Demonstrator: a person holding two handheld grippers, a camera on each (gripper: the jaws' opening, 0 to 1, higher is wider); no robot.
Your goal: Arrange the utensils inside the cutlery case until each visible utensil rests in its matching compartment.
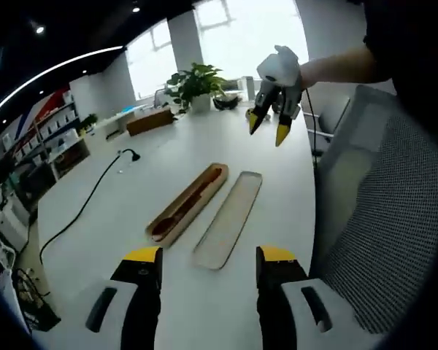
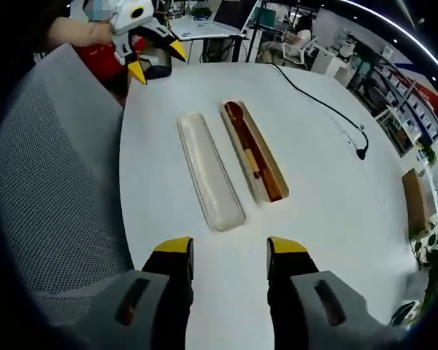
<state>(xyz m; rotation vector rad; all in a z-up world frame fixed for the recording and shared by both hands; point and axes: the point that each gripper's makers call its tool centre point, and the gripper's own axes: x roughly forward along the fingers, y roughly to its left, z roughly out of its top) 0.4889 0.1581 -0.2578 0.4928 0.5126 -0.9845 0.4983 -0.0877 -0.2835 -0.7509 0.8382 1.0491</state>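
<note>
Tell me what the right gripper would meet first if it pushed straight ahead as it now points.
Probably the near end of the clear lid, lying on the white table just ahead of the open right gripper. The wooden case lies slightly to one side. Depth is uncertain.

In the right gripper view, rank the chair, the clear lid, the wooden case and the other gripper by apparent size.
1. Chair, nearest the camera.
2-3. Clear lid and wooden case: alike, unranked.
4. Left gripper, farthest away.
</note>
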